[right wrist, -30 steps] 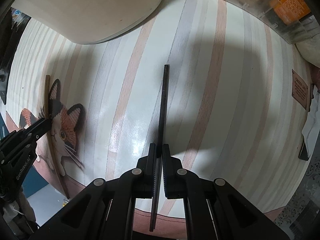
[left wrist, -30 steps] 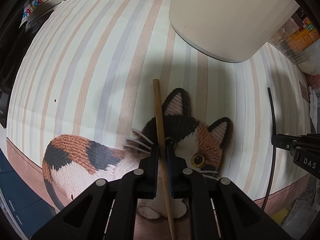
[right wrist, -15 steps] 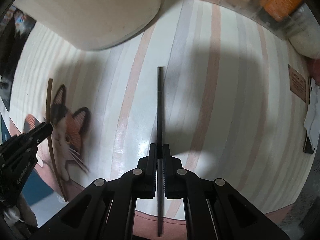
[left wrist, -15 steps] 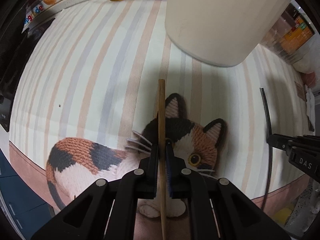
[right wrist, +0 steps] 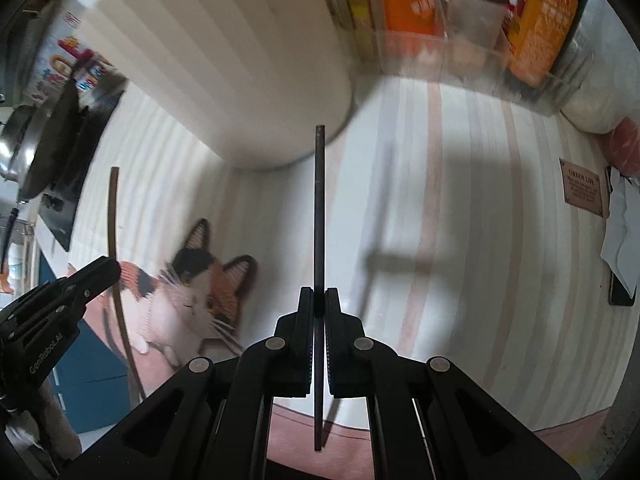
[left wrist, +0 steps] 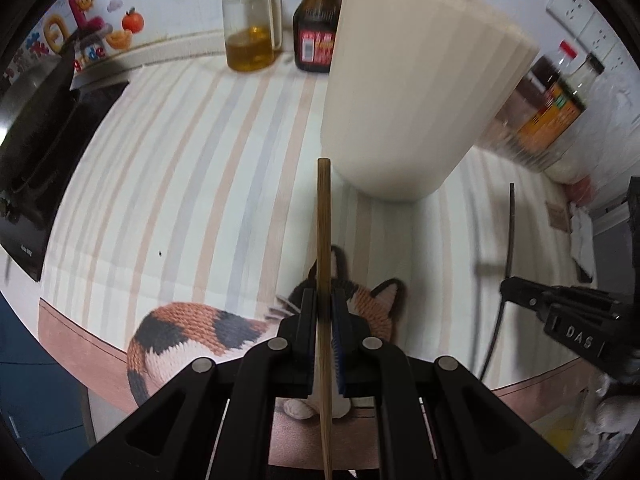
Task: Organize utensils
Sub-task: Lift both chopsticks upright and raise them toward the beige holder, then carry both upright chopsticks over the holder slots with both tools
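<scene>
My left gripper [left wrist: 324, 304] is shut on a wooden chopstick [left wrist: 323, 232] that points at the base of a tall cream ribbed holder [left wrist: 416, 92] with several sticks poking out of its top. My right gripper [right wrist: 319, 300] is shut on a black chopstick [right wrist: 319, 208] that points at the same holder [right wrist: 224, 68]. Both chopsticks are lifted above the striped mat [left wrist: 192, 168]. The right gripper and its black chopstick [left wrist: 508, 240] show at the right of the left wrist view. The left gripper and its wooden chopstick [right wrist: 114, 232] show at the left of the right wrist view.
A knitted cat picture [left wrist: 192, 332] is on the mat near its front edge. An oil jug [left wrist: 250, 20] and a dark sauce bottle [left wrist: 316, 24] stand behind the holder. Clear bins of packets [right wrist: 472, 24] stand at the back right. A black stove [left wrist: 44, 132] lies left.
Both grippers have risen and tilted up with their chopsticks, so the holder's side and the back wall have come into view. Both stay shut.
</scene>
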